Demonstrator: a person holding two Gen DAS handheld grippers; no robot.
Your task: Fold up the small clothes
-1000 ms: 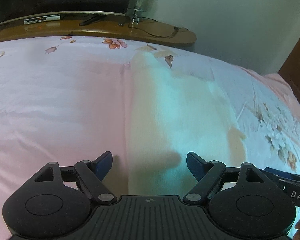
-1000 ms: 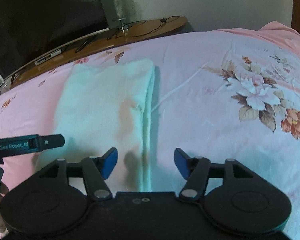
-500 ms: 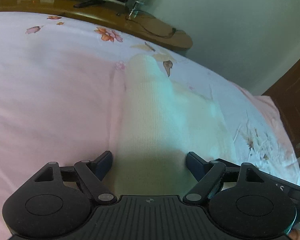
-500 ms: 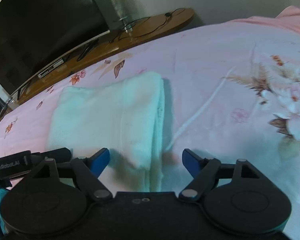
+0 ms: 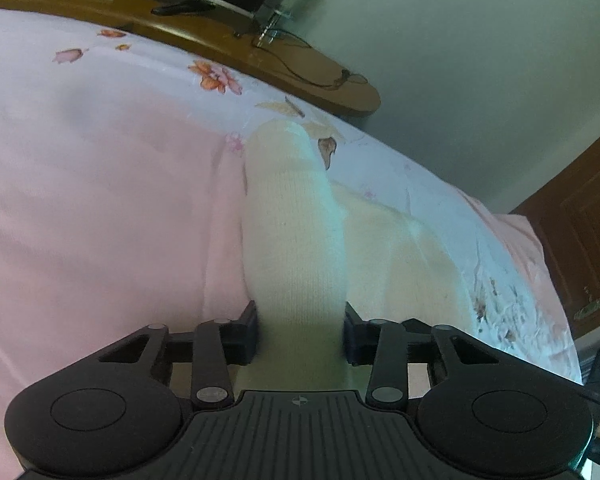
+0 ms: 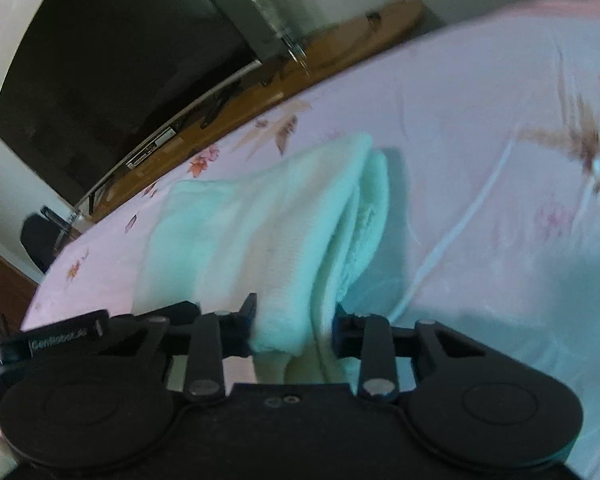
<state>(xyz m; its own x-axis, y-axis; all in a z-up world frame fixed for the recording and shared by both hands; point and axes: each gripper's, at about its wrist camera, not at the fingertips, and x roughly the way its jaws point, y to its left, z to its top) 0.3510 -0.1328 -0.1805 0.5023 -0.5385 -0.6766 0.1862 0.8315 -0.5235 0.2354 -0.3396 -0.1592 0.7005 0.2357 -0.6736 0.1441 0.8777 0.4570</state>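
At the bottom middle of each view, the left tool (image 5: 300, 334) and right tool (image 6: 294, 328) are closing, pinching the white knit garment (image 5: 296, 240) on the bed (image 5: 80, 200). Lift both corners evenly.

My left wrist camera sits just behind my left tool (image 5: 300, 334) and looks forward and down along its fingers, very close over the pale knit garment (image 5: 296, 240) on the pink floral bed (image 5: 92, 208). My right wrist camera looks the same way from behind my right tool (image 6: 294, 330), tilted, just as near the cloth. Both views share the garment, the bed and the curved wooden shelf (image 5: 228, 48) beyond it, and the right view catches my left tool at its left edge.
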